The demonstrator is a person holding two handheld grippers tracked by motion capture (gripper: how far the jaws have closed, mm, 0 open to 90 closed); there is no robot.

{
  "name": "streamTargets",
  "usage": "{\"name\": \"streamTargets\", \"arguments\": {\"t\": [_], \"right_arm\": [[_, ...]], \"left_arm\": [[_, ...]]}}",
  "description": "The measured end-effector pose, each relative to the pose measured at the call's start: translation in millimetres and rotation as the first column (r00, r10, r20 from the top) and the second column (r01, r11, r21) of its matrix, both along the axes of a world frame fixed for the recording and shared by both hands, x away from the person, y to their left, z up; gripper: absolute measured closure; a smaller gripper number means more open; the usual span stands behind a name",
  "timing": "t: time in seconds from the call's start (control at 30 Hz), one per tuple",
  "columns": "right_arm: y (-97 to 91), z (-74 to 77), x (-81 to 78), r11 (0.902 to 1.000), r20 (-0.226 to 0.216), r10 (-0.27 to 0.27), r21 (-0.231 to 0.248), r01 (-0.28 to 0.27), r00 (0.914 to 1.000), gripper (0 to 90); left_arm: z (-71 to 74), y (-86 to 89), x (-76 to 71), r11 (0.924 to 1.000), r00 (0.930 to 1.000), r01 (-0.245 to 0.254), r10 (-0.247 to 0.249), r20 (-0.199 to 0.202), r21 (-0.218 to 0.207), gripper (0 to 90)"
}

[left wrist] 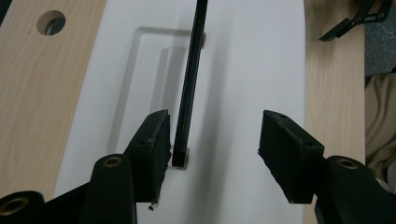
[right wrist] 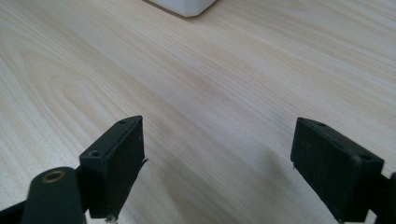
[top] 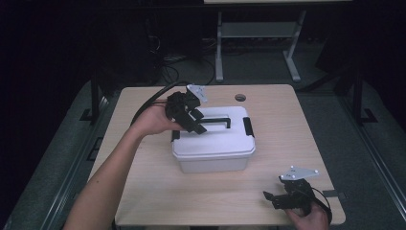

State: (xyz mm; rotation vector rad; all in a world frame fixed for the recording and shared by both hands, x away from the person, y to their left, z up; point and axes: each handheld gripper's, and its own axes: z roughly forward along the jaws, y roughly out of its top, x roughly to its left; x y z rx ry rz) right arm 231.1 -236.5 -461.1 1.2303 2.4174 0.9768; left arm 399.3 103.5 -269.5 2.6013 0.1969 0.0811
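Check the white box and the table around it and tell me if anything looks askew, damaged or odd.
Nothing stands out. The white storage box sits flat on the wooden table, lid on and black side latch down. Its black handle stands upright between the left gripper's open fingers, untouched. No spill or damage shows.

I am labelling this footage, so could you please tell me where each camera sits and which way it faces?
High view: above the person's side, looking forward and down at the table; both forearms show.
Left gripper view: on the left gripper, looking along the white box lid and black handle.
Right gripper view: on the right gripper, facing bare tabletop.
All share the box.
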Motion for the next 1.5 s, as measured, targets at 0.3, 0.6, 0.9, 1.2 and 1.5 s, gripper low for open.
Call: {"name": "streamTargets", "arguments": {"t": [0.3,0.6,0.9,1.2,1.5], "right_arm": [[-0.5,-0.6,-0.7,1.0,-0.003,-0.002,-0.002,0.002,1.0,16.9],[-6.1,-0.4,-5.5,0.9998,0.001,-0.019,0.0,0.019,0.9998,17.0],[-6.6,-0.1,-6.1,0.9996,-0.002,-0.027,0.0,0.027,0.9996,16.9],[-7.1,-1.0,-5.4,0.9996,-0.003,-0.029,-0.001,0.029,0.9996,16.9],[-7.1,-2.0,-5.0,0.9996,-0.004,-0.028,-0.008,0.028,0.9996,16.9]], "left_arm": [[-0.3,18.0,-5.7,0.9995,0.9995,-0.031,0.031,0.009,-0.006,40.9],[0.5,35.1,-13.7,0.998,0.9983,-0.057,0.057,0.004,-0.025,40.0],[-1.5,54.9,-18.0,0.996,0.9963,-0.086,0.086,0.004,-0.026,39.0],[-9.3,78.0,-24.7,0.9922,0.9928,-0.12,0.12,-0.001,-0.034,38.1],[-20.4,99.8,-33.1,0.9857,0.987,-0.16,0.16,-0.019,-0.051,37.5]]}}
